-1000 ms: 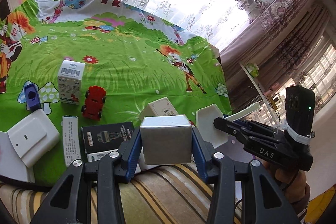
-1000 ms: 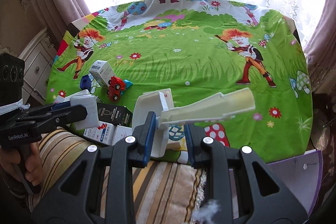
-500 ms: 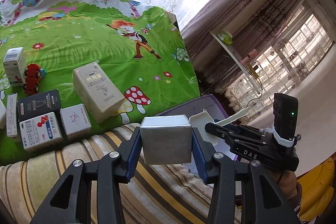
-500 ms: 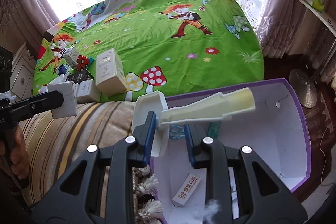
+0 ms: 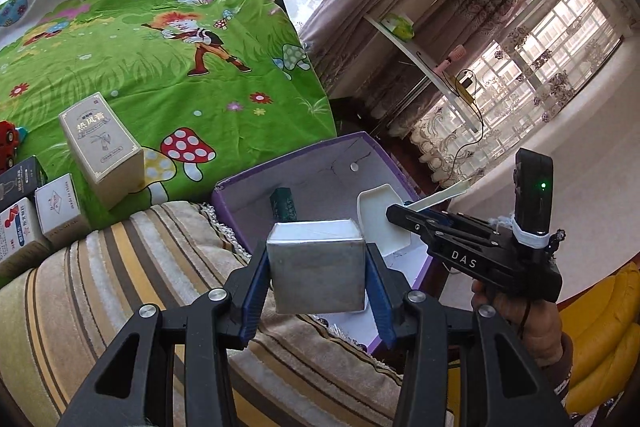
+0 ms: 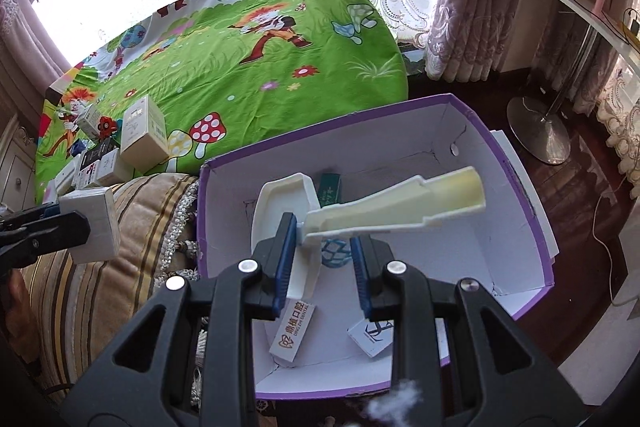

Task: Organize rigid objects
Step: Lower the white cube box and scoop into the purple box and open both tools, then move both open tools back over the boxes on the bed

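My left gripper (image 5: 317, 277) is shut on a white box (image 5: 316, 265) and holds it over the striped cushion, at the near left rim of the purple-edged storage box (image 5: 236, 195). My right gripper (image 6: 322, 259) is wider apart than before; a cream plastic scoop (image 6: 394, 205) still sits between its fingers, above the inside of the storage box (image 6: 532, 223). The scoop also shows in the left wrist view (image 5: 380, 223), and the white box in the right wrist view (image 6: 94, 223).
Small packets (image 6: 292, 333) and a dark green carton (image 6: 330, 187) lie in the storage box. Several cartons (image 5: 100, 147) and a red toy car (image 5: 8, 143) sit on the green cartoon cloth (image 5: 160, 75). A striped cushion (image 5: 120, 287) lies beside the box. A floor-lamp base (image 6: 538, 127) stands to the right.
Both grippers swung right from the cloth to the storage box, carrying the white box and the scoop. The right gripper's fingers have spread apart around the scoop.
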`<state>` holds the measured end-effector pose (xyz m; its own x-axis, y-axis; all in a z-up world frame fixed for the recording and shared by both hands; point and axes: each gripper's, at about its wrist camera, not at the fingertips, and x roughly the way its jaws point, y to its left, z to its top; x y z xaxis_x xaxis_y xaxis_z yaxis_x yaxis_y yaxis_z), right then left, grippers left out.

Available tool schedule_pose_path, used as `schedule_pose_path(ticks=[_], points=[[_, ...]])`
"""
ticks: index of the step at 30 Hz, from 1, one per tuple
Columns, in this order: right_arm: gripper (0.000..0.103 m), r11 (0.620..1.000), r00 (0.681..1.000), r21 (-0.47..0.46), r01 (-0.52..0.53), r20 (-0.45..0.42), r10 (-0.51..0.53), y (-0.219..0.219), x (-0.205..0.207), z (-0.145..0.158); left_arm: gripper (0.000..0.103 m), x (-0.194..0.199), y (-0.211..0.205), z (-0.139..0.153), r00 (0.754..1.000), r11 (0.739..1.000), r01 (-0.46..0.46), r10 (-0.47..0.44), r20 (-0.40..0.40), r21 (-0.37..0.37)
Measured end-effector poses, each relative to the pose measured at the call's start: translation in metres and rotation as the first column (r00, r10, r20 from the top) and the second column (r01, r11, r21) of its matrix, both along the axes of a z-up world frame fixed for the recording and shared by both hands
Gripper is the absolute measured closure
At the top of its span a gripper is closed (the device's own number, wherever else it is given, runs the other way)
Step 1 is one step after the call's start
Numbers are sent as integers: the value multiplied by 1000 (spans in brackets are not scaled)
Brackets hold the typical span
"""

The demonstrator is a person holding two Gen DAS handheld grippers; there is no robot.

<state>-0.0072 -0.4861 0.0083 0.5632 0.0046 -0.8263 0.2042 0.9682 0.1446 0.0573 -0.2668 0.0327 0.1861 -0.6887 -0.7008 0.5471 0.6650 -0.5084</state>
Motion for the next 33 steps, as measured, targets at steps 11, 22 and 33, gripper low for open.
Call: schedule_pose_path(ticks=[11, 22, 33], points=[[43, 998, 998, 15, 56, 12, -56, -18, -7, 5, 53, -1, -17, -5, 999, 1000, 23, -23, -23, 20], [40, 999, 1000, 17, 29, 11, -29, -7, -2, 7, 53, 1, -11, -5, 999, 1000, 14, -14, -38, 5], [40, 998, 999, 28, -53, 15, 53, 26, 11, 12, 53, 7, 15, -3, 998, 999, -42, 42, -37, -2]])
